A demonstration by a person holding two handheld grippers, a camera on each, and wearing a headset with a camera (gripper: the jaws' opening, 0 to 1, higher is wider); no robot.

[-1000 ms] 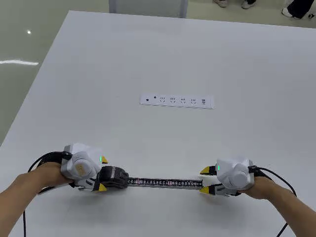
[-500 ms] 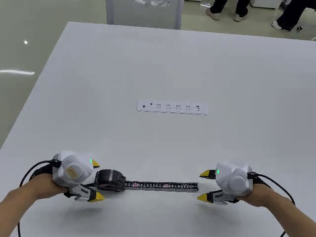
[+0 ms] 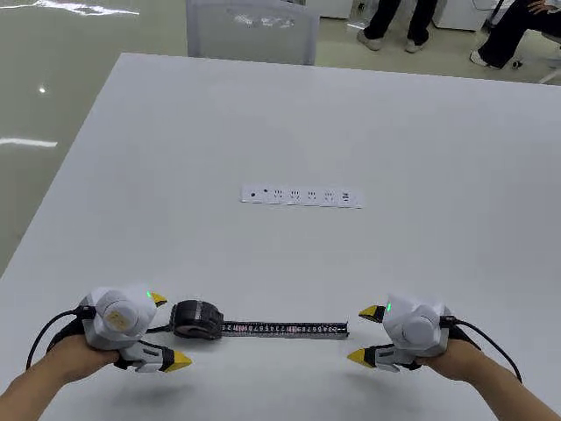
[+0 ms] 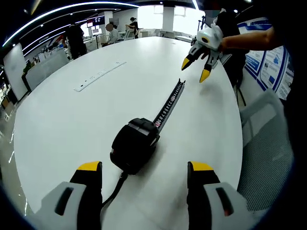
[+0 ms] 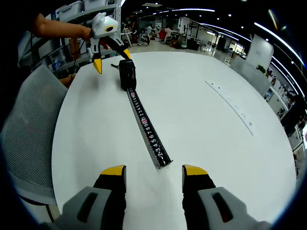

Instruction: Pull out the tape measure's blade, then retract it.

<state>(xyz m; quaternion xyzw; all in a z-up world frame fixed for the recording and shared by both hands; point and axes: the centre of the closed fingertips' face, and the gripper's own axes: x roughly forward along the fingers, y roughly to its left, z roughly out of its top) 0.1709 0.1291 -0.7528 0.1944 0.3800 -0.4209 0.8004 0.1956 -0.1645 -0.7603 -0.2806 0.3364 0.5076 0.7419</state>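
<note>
Left claw (image 3: 168, 330) and right claw (image 3: 363, 333) spread, empty; blade (image 3: 285, 329) out at 3 o'clock of tape measure (image 3: 197, 319); retracting likely needs the case gripped

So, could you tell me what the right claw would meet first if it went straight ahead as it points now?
Most likely the free end of the blade, lying flat just ahead of the open right claw, roughly in line with its gap.

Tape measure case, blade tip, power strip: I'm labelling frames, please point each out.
tape measure case (image 3: 196, 319), head view, top of black housing.
blade tip (image 5: 163, 163), right gripper view, its free end.
power strip (image 3: 301, 196), head view, middle socket.
</note>
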